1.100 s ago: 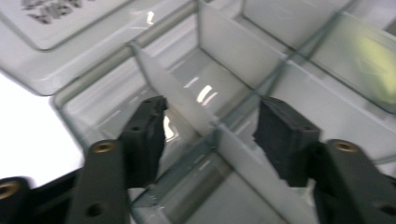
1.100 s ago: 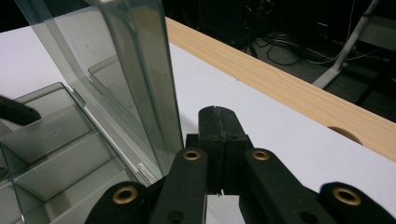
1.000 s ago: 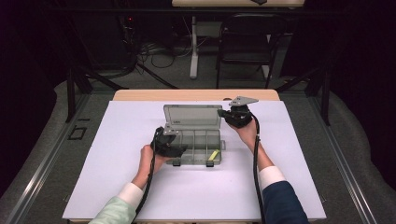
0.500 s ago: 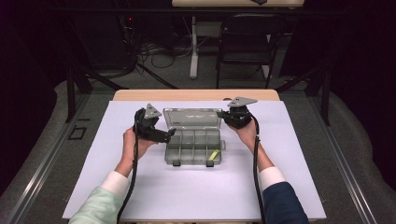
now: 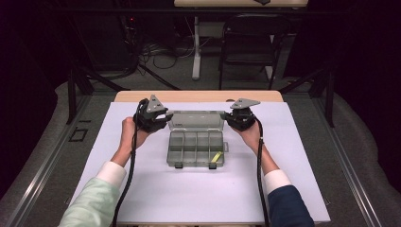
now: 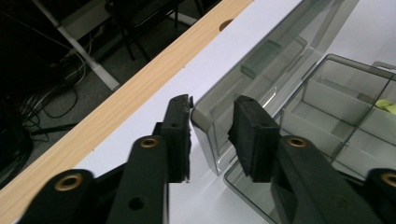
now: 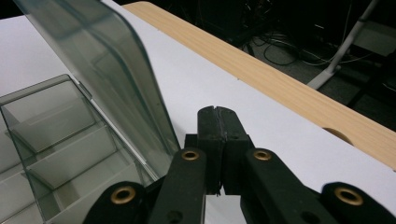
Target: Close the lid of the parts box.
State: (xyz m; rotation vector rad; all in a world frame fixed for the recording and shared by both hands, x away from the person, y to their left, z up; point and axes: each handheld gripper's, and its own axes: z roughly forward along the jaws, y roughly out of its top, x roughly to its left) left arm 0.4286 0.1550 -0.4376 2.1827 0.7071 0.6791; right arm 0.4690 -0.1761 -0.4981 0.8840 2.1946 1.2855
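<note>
Smoky plastic lid (image 6: pixel 261 60) stands raised; my left tool (image 6: pixel 212 133), open, straddles its corner edge; right tool (image 7: pixel 218 140), closed empty, waits beside it.

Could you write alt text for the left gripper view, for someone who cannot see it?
The left gripper holds its two black jaws open around a corner of the raised lid of a clear grey compartment box, the corner lying between them. The box sits on a white table cover with a wooden table edge behind it; something yellow-green lies in one compartment.
</note>
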